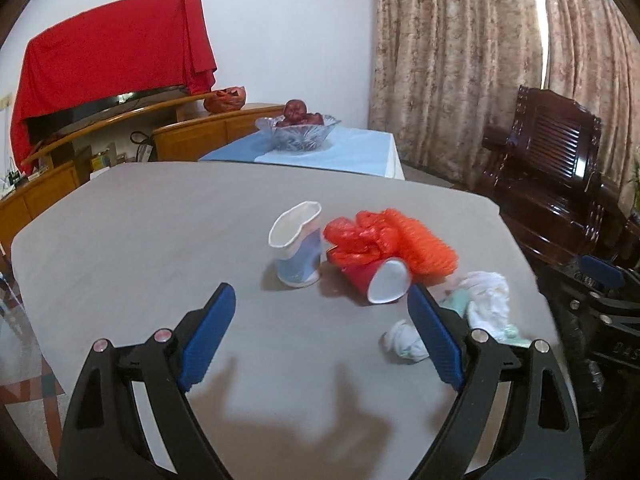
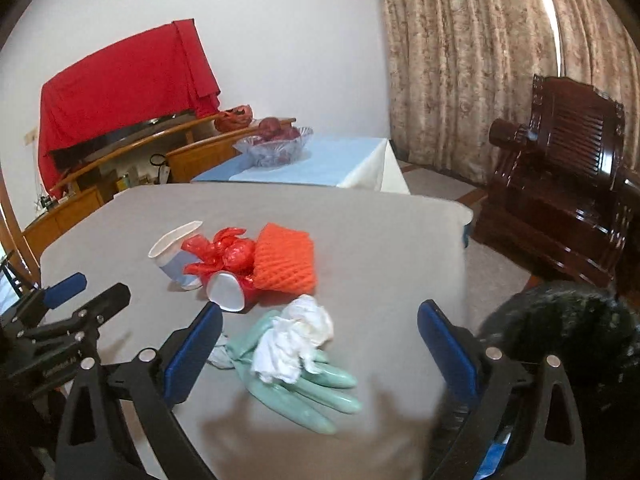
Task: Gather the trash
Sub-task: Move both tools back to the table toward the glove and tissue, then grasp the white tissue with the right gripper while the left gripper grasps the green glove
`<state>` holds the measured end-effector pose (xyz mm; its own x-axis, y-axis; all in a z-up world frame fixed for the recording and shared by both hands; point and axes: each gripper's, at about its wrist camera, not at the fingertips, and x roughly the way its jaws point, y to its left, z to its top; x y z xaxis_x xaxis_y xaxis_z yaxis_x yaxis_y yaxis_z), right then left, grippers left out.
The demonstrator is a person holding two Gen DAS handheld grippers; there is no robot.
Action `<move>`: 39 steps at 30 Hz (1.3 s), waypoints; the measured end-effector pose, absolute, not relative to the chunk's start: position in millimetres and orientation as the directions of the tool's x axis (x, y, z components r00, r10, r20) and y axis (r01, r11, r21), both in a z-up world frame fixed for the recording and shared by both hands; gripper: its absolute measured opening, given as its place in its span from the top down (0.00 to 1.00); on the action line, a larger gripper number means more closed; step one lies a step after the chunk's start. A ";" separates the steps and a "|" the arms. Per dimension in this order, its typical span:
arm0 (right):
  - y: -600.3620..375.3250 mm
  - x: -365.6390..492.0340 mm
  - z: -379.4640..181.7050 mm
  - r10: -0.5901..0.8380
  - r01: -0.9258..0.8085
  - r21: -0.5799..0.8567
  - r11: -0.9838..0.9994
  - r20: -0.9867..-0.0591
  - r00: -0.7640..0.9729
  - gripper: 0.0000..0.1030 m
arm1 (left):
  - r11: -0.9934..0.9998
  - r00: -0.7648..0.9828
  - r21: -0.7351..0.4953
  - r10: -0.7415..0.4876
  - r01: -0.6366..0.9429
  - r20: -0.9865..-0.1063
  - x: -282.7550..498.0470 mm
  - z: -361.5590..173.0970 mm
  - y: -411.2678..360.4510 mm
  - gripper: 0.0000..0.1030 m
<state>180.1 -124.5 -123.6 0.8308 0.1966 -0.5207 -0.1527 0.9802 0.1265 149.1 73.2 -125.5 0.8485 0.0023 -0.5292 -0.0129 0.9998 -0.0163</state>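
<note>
Crumpled white tissue (image 2: 294,344) lies on the mint glove (image 2: 304,384), on the grey table (image 2: 380,248), directly ahead between the spread, empty fingers of the right gripper (image 2: 320,344); the left gripper (image 1: 320,332), likewise released, is farther off.

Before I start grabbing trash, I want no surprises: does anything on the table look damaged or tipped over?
Yes. The blue-and-white paper cup stands upright but its rim is crushed out of round. The red cup beside it lies tipped on its side, white inside showing.
</note>
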 end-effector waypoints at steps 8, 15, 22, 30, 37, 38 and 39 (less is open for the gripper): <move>-110.0 206.8 -155.7 0.173 -0.125 0.122 0.985 -0.585 0.793 0.21 | 1.000 0.826 -0.024 0.001 -0.018 -0.564 160.7 -146.5 85.0 0.17; -104.7 218.8 -172.3 0.168 -0.124 0.112 0.986 -0.633 0.756 0.28 | 0.999 0.811 -0.036 -0.013 -0.010 -0.585 167.6 -157.1 86.1 0.17; -102.7 226.4 -181.3 0.239 -0.183 0.154 0.971 -0.669 0.704 0.56 | 0.999 0.803 -0.043 -0.034 0.010 -0.595 171.4 -160.5 79.1 0.17; -103.1 223.5 -182.5 0.296 -0.227 0.190 0.955 -0.664 0.687 0.80 | 0.998 0.796 -0.040 -0.060 0.046 -0.602 170.6 -161.2 65.1 0.17; -113.9 213.9 -162.6 0.300 -0.233 0.188 0.954 -0.621 0.724 0.80 | 0.997 0.800 -0.035 -0.077 0.069 -0.595 168.8 -154.7 50.7 0.17; -115.5 212.3 -160.6 0.298 -0.233 0.187 0.954 -0.618 0.727 0.80 | 0.996 0.801 -0.037 -0.083 0.076 -0.593 168.9 -153.4 47.2 0.17; -117.9 210.0 -157.7 0.296 -0.231 0.185 0.955 -0.613 0.732 0.80 | 0.996 0.801 -0.037 -0.089 0.083 -0.592 169.5 -152.0 44.3 0.17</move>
